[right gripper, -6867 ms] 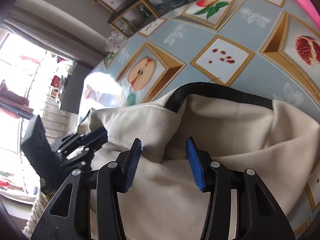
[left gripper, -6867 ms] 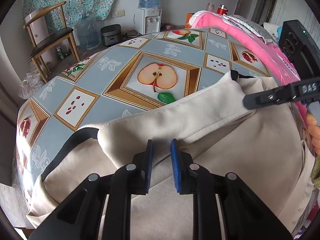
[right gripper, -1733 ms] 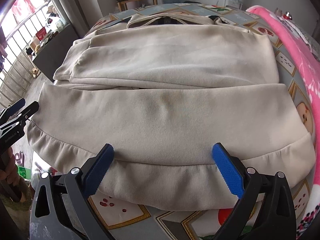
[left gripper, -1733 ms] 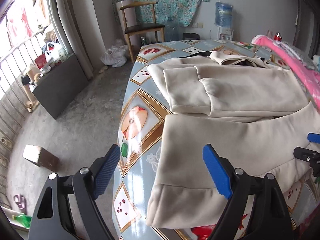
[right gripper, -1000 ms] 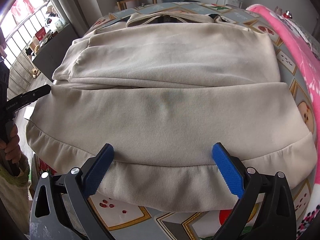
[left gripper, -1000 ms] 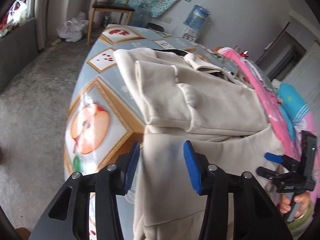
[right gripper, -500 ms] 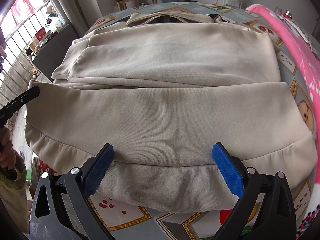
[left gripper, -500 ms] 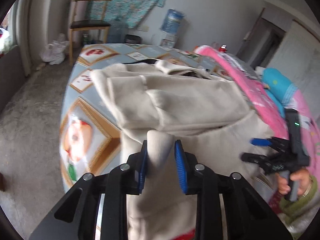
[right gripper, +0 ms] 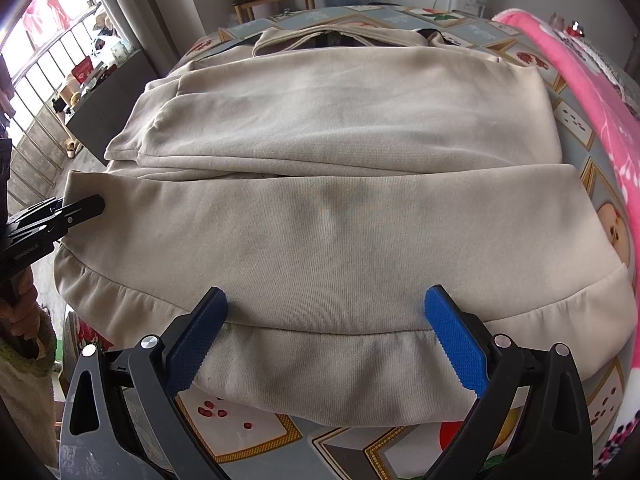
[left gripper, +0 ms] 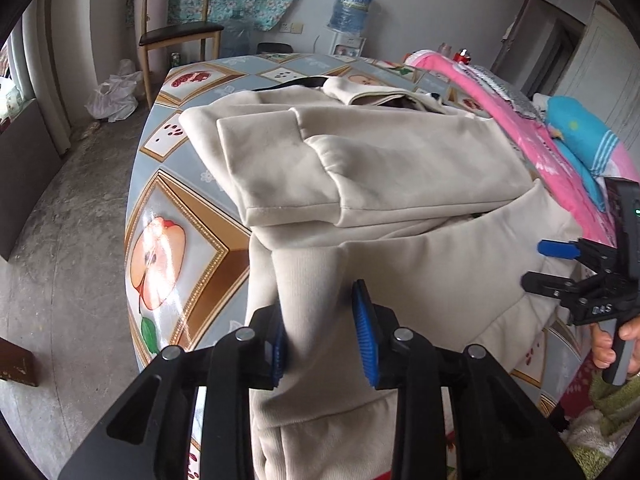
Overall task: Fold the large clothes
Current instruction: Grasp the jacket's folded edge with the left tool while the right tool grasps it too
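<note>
A large cream sweatshirt (right gripper: pixel 340 216) lies on the fruit-patterned tablecloth (left gripper: pixel 168 216), sleeves folded in across its upper body, hem toward me. My left gripper (left gripper: pixel 322 340) is shut on the sweatshirt's left hem corner (left gripper: pixel 308 280), pinching a raised ridge of fabric; it shows at the left edge of the right wrist view (right gripper: pixel 80 208). My right gripper (right gripper: pixel 326 336) is open wide and empty, hovering just over the ribbed hem band (right gripper: pixel 320 364). It also shows in the left wrist view (left gripper: pixel 560 264), open beside the garment's right side.
A pink blanket (left gripper: pixel 532 128) and a blue pillow (left gripper: pixel 580 136) lie along the table's right side. A wooden chair (left gripper: pixel 176 28), water dispenser (left gripper: pixel 350 16) and white bag (left gripper: pixel 114 96) stand beyond the far end. Bare concrete floor (left gripper: pixel 60 240) lies left of the table.
My left gripper closed onto the left hem corner and has lifted the fabric slightly. The right gripper stayed open and still over the hem.
</note>
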A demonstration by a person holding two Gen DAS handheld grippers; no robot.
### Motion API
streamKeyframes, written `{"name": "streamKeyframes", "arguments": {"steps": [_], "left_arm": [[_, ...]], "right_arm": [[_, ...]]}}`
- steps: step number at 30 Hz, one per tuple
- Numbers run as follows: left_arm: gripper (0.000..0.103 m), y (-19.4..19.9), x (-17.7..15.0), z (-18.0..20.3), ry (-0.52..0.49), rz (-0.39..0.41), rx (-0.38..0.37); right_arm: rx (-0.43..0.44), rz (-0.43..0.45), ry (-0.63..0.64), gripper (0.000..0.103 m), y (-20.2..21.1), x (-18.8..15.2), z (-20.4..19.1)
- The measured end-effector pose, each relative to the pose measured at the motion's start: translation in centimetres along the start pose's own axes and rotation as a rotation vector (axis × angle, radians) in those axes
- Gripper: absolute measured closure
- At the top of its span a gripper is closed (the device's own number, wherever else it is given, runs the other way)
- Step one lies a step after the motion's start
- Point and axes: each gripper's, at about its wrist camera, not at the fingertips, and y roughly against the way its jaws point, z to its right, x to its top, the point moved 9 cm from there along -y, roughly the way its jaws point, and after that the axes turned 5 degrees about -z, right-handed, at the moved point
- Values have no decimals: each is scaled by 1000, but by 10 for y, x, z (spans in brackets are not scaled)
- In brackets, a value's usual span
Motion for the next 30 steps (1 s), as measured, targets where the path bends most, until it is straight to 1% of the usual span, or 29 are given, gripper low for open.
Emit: {"name": "streamKeyframes", "arguments": {"steps": [3, 5, 7, 9, 13, 14, 16, 19, 20, 21, 23, 25, 27, 28, 30], "left_arm": [[75, -1, 0, 2, -15, 5, 65], [82, -1, -2, 4, -34, 6, 124], [85, -1, -4, 5, -45, 4, 161], [87, -1, -5, 6, -44, -1, 189], [88, -3, -4, 7, -48, -8, 231], [88, -3, -4, 7, -50, -10, 238], [88, -4, -3, 7, -49, -12, 243], [88, -4, -2, 7, -44, -16, 245], [88, -5, -2, 7, -43, -17, 246], [88, -5, -2, 7, -41, -18, 247], [88, -5, -2, 7, -39, -21, 251], [88, -6, -2, 7, -38, -24, 256], [88, -6, -1, 7, -39, -28, 260], [88, -6, -1, 7, -39, -30, 261], [88, -6, -1, 7, -36, -33, 263]], "right_arm": [[7, 7, -3, 7, 4, 0, 1], [18, 29, -15, 8, 13, 1, 8], [49, 74, -42, 8, 29, 4, 22], [62, 123, -88, 9, 47, 10, 46], [-8, 177, -177, 17, 69, 26, 110], [2, 191, -202, 18, 72, 31, 124], [61, 205, -258, 20, 73, 43, 152], [152, 173, -319, 22, 58, 56, 182], [200, 150, -343, 23, 50, 58, 189], [262, 119, -371, 26, 41, 61, 196], [350, 54, -414, 29, 23, 57, 198], [388, 9, -410, 32, 11, 55, 200], [414, 0, -381, 35, 9, 55, 198], [425, -5, -368, 40, 10, 54, 195], [429, -2, -333, 43, 16, 53, 190]]}}
